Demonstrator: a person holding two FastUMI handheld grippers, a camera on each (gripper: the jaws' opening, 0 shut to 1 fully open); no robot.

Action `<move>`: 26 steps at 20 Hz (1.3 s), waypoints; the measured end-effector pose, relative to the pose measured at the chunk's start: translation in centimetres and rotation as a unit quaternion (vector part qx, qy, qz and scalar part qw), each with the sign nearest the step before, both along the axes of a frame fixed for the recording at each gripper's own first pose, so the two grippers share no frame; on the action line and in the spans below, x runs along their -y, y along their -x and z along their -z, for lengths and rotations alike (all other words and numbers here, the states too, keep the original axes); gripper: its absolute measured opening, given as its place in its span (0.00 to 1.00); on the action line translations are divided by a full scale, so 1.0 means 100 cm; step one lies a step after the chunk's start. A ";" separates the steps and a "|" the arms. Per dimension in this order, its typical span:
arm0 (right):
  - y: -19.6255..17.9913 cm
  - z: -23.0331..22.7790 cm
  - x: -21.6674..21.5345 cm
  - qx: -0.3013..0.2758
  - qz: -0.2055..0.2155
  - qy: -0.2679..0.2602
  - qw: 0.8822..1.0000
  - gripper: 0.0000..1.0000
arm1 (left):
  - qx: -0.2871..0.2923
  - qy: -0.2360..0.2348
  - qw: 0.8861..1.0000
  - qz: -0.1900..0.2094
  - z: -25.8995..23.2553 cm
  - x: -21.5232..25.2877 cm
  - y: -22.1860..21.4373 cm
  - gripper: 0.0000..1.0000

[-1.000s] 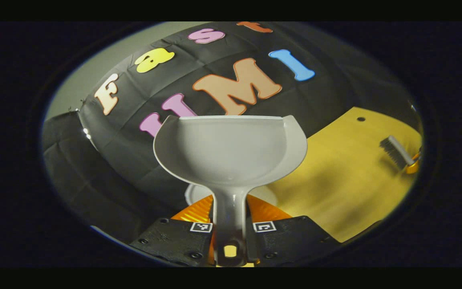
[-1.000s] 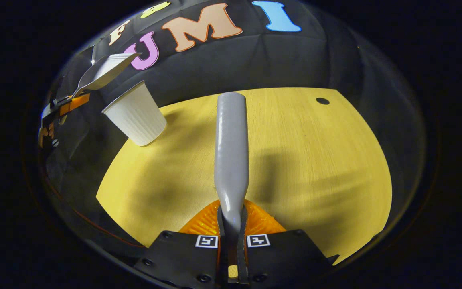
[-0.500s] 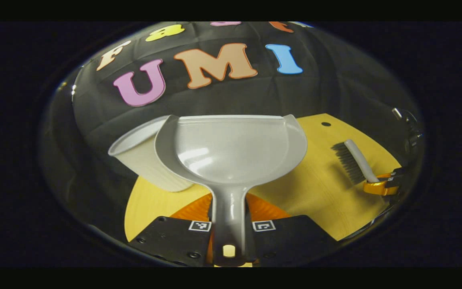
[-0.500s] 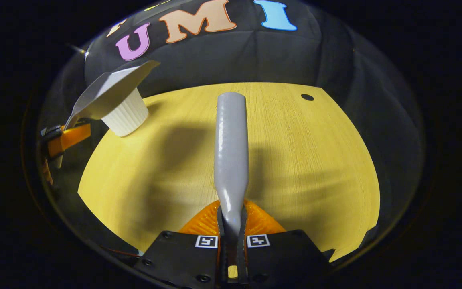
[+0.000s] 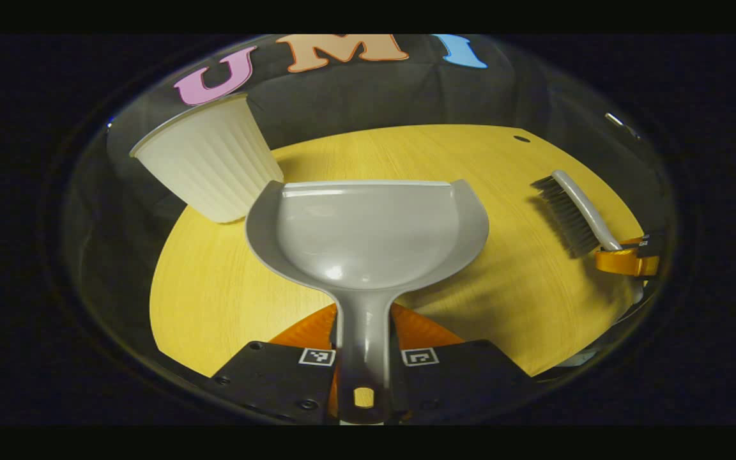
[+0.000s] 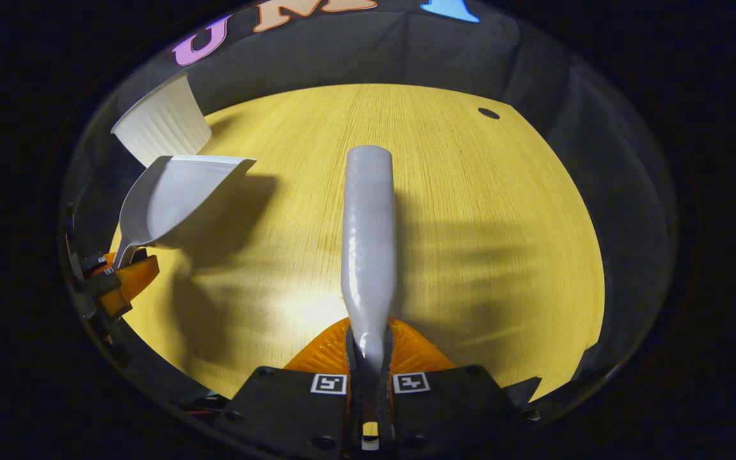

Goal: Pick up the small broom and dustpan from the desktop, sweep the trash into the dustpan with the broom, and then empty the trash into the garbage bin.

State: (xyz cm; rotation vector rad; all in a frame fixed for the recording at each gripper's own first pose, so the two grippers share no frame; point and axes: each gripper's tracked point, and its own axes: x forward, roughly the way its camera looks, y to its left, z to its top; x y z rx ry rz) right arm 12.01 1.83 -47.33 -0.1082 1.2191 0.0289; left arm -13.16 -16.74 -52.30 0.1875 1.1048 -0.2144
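My left gripper [image 5: 365,345] is shut on the handle of the grey dustpan [image 5: 368,233], whose empty scoop hangs over the yellow desktop [image 5: 470,160]. In the right gripper view the same dustpan [image 6: 173,198] floats at the left above the desk, with the left gripper [image 6: 115,281] below it. My right gripper [image 6: 369,367] is shut on the grey broom [image 6: 368,236], seen from its back. The left gripper view has the broom [image 5: 572,207] at the right, bristles turned toward the dustpan, held by the right gripper [image 5: 623,259]. A white ribbed cup, the garbage bin [image 5: 211,160], stands at the desk's far left edge.
The round yellow desktop [image 6: 470,211] has a small dark hole [image 6: 488,113] near its far right rim. The black cloth wall rises right behind the desk. The bin [image 6: 160,121] stands just beyond the dustpan in the right gripper view.
The left gripper has swung the dustpan down and to the right, from up beside the wall to level over the desk in front of the bin. The right gripper with the broom tilted down toward the desktop.
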 end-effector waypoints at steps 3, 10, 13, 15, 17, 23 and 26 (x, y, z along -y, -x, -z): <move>0.000 -0.012 0.000 -0.020 0.000 0.008 1.000 0.12 | -0.023 0.000 1.000 -0.002 -0.005 0.003 -0.002 0.24; 0.005 -0.010 -0.003 -0.040 -0.002 0.005 0.999 0.25 | -0.026 0.020 0.999 -0.025 -0.010 0.002 -0.007 0.31; 0.006 -0.014 0.000 -0.023 -0.013 0.014 1.000 0.69 | -0.005 0.020 0.999 -0.025 -0.015 0.005 -0.006 0.76; 0.006 -0.018 0.000 0.000 -0.017 0.012 1.000 0.87 | 0.025 0.003 0.999 -0.021 -0.026 0.000 -0.011 0.99; -0.007 -0.037 -0.002 0.064 -0.021 0.001 0.998 1.00 | 0.071 -0.006 0.997 -0.029 -0.052 -0.005 -0.021 0.97; -0.040 -0.197 -0.009 0.368 -0.079 -0.048 0.925 1.00 | 0.254 0.000 0.966 -0.038 -0.196 0.011 -0.042 0.95; -0.040 -0.238 -0.008 0.460 -0.095 -0.071 0.880 1.00 | 0.327 0.020 0.944 -0.042 -0.273 0.034 -0.044 0.95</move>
